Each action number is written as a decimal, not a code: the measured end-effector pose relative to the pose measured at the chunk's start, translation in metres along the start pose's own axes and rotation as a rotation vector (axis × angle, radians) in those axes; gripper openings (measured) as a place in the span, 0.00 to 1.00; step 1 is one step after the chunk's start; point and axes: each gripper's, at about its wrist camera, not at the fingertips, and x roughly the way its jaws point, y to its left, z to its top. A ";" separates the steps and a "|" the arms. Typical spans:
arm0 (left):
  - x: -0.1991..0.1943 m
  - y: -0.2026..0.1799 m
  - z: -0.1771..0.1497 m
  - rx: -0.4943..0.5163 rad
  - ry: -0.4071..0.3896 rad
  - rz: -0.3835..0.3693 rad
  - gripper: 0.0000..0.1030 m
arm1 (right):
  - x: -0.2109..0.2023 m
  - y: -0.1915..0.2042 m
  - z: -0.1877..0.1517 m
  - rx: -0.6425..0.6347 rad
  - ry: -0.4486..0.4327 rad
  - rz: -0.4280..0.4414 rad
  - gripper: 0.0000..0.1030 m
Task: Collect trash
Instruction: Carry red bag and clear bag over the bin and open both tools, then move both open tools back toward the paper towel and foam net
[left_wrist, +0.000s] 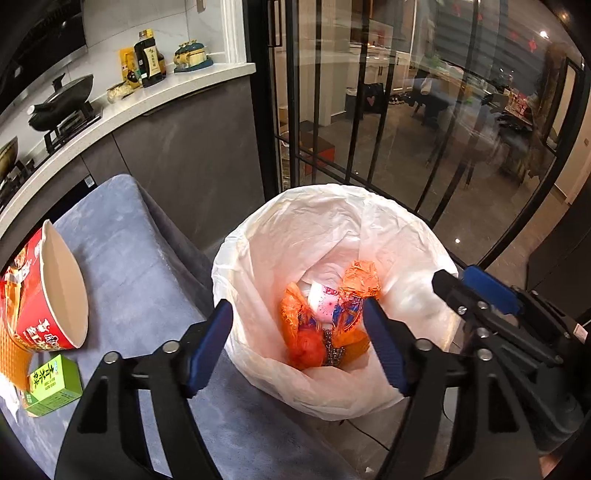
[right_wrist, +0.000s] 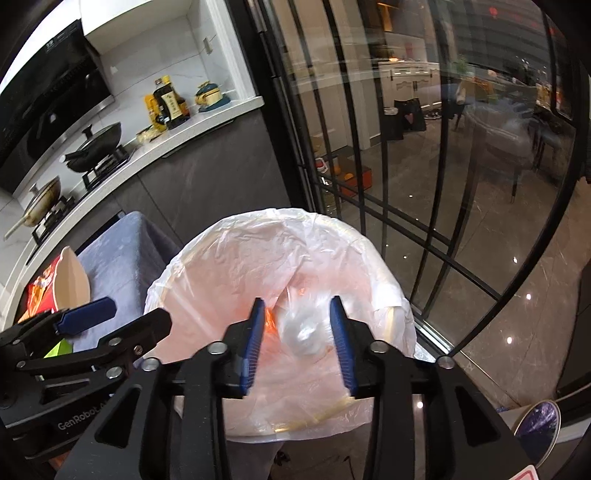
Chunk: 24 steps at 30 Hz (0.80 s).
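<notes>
While both jaws hang open and empty, the lined bin (left_wrist: 258, 236) holds orange wrappers (left_wrist: 325, 321)

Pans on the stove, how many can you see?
2. A black lidded wok sits on the burner nearer the bottles; a brass-coloured lidded frying pan sits on the burner further left, partly cut off in the left wrist view. More could be hidden beyond the frame.
</notes>
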 end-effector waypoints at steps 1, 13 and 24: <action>0.000 0.002 0.000 -0.004 0.002 -0.003 0.68 | 0.000 -0.001 0.000 0.004 -0.003 0.000 0.42; -0.013 0.013 -0.004 -0.033 -0.013 0.006 0.71 | -0.015 0.007 0.002 0.001 -0.040 -0.008 0.53; -0.040 0.046 -0.012 -0.098 -0.049 0.032 0.75 | -0.034 0.033 0.004 -0.030 -0.075 0.004 0.60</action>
